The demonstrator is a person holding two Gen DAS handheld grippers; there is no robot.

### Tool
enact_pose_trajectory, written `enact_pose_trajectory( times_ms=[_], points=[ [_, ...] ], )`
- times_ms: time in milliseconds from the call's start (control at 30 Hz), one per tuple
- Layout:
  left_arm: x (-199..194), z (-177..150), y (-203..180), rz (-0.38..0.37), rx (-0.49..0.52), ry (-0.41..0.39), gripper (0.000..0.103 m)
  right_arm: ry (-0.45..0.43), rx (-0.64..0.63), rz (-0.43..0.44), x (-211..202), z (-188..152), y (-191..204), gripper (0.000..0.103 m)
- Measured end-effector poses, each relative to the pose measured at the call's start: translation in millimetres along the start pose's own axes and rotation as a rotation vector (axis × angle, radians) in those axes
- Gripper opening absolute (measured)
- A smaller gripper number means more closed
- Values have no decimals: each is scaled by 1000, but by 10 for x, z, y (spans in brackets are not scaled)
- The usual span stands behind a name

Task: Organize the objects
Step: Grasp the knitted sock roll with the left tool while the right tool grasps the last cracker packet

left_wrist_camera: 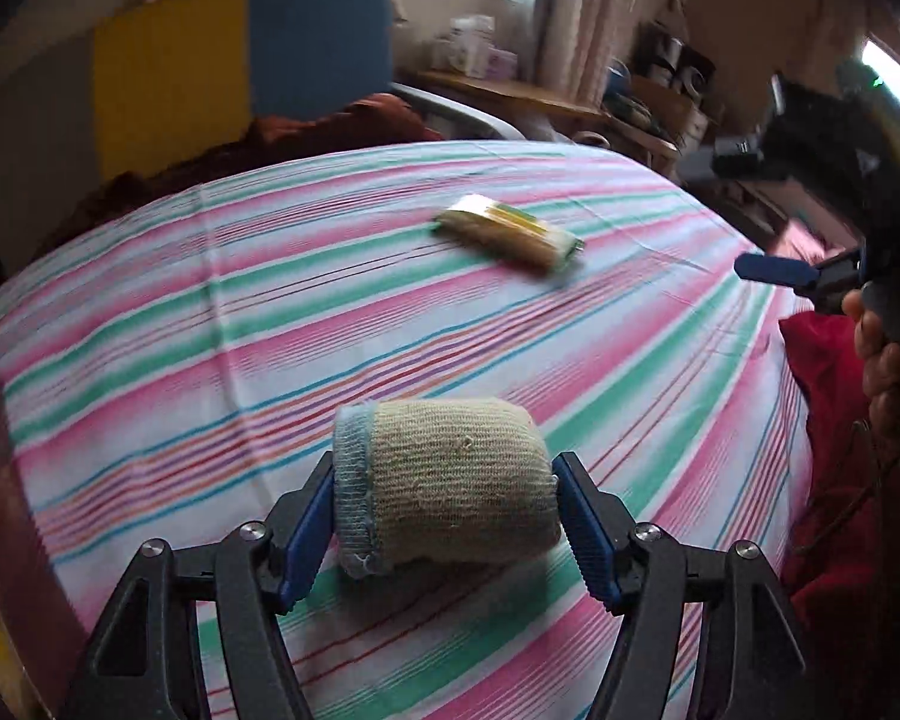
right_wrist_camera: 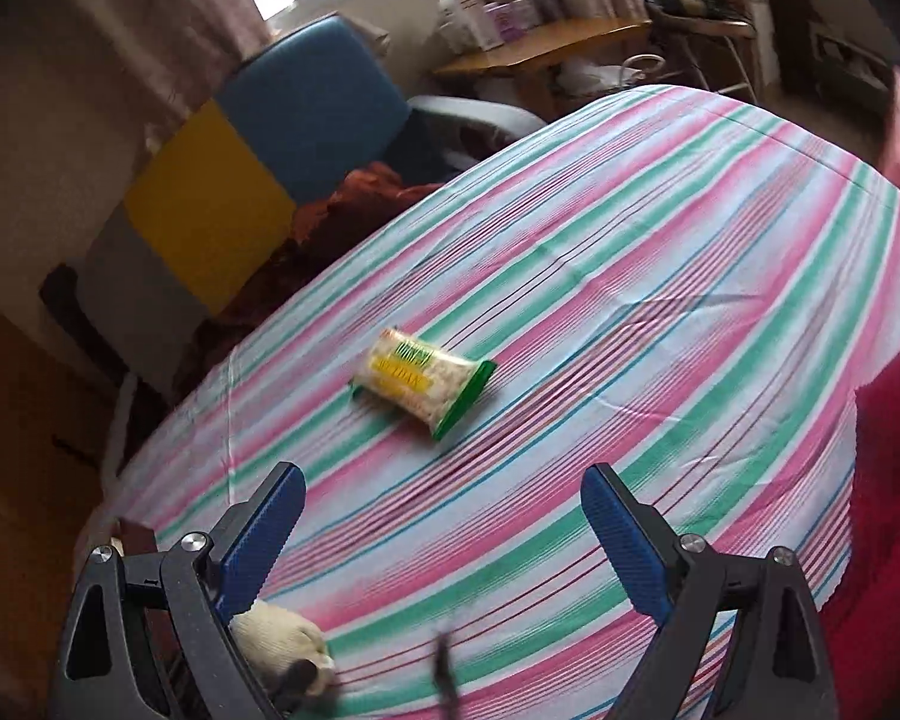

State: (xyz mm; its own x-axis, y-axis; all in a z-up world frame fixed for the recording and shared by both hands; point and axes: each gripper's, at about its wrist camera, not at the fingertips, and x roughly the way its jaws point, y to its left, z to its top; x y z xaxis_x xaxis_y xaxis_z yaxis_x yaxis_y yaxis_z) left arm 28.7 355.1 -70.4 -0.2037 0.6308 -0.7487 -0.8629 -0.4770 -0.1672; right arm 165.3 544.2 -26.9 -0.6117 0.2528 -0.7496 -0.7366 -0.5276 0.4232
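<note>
Lying on the striped sheet are two things: one rolled beige sock near the front and one snack packet farther off. The left gripper is clenched on the sock, pads pressing both ends. The right gripper stands released, nothing between its fingers, packet just beyond. Only the left view shows the other gripper.

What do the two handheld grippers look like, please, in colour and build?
Both the left gripper and right gripper have black angular plastic arms with silver screw heads and ribbed blue finger pads. A thin cable hangs beside the person's hand.
</note>
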Motion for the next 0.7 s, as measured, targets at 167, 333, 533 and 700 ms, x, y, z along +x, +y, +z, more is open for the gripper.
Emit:
enact_pose_trajectory(
  times_ms=[167, 333, 533, 700],
  points=[
    [28, -31, 14, -11, 2, -25, 70, 69, -125, -62, 122, 17, 229, 94],
    [38, -21, 74, -54, -36, -23, 70, 144, -333, -167, 541, 265, 561, 94],
    [79, -36, 120, -86, -65, -8, 73, 305, -542, -270, 1371, 426, 733, 85],
    [103, -36, 123, -95, -69, -9, 74, 370, -573, -302, 1731, 489, 654, 80]
  ],
)
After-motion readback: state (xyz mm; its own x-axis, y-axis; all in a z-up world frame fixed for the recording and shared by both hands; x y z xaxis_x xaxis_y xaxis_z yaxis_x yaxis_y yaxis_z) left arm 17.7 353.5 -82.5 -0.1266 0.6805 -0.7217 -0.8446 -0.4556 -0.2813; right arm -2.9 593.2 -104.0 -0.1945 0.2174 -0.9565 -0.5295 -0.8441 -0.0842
